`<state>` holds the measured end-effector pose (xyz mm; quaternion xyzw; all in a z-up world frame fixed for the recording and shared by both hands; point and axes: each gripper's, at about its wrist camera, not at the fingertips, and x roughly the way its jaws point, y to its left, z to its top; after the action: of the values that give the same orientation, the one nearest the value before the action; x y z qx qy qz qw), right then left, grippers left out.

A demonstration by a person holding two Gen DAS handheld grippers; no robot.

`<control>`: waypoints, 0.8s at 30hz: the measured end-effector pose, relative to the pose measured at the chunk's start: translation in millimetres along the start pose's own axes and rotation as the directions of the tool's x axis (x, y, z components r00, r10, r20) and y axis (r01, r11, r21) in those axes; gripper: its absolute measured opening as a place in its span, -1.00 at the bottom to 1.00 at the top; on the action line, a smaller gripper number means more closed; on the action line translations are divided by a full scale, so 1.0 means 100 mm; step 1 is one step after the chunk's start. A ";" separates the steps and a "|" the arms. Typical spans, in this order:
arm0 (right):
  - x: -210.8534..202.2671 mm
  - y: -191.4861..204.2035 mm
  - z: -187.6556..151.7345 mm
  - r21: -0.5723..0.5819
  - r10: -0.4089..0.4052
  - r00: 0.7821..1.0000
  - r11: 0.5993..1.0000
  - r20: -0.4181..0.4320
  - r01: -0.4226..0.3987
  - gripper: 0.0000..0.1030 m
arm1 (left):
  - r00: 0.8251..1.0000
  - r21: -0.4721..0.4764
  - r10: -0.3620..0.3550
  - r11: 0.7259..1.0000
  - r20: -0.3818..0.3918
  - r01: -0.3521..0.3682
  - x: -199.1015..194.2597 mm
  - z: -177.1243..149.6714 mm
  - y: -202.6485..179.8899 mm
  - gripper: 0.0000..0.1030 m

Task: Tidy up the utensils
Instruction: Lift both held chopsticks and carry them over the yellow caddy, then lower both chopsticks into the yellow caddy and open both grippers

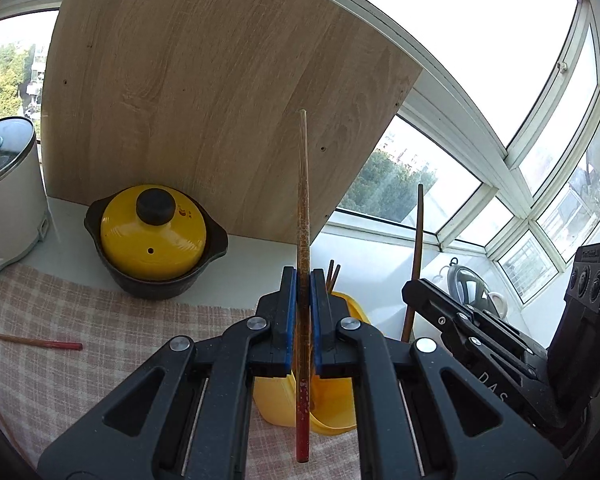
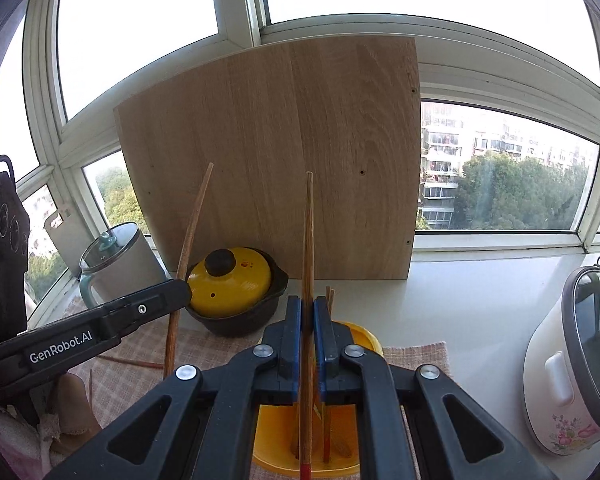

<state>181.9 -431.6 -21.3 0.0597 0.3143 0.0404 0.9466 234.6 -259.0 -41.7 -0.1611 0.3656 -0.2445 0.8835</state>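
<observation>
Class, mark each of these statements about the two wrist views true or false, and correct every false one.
1. Each claw is shut on a chopstick. True: the left claw and right claw each clamp one.
2. The yellow holder is empty. False: chopsticks already stand in it.
3. The clay pot has a yellow lid. True.
4. A wooden board lies flat on the cloth. False: it stands upright against the window.
5. A loose chopstick lies on the checked cloth. True.
</observation>
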 end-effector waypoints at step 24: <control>0.42 -0.30 0.18 0.074 -0.011 0.999 0.997 0.041 0.008 -0.93 | 0.999 -0.019 -0.032 0.999 -0.005 0.032 0.56 0.13 -0.16 -0.92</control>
<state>227.6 -458.0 -35.5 0.0936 0.2964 0.0229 0.9502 273.4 -301.9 -56.9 -0.1748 0.3675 -0.2554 0.8770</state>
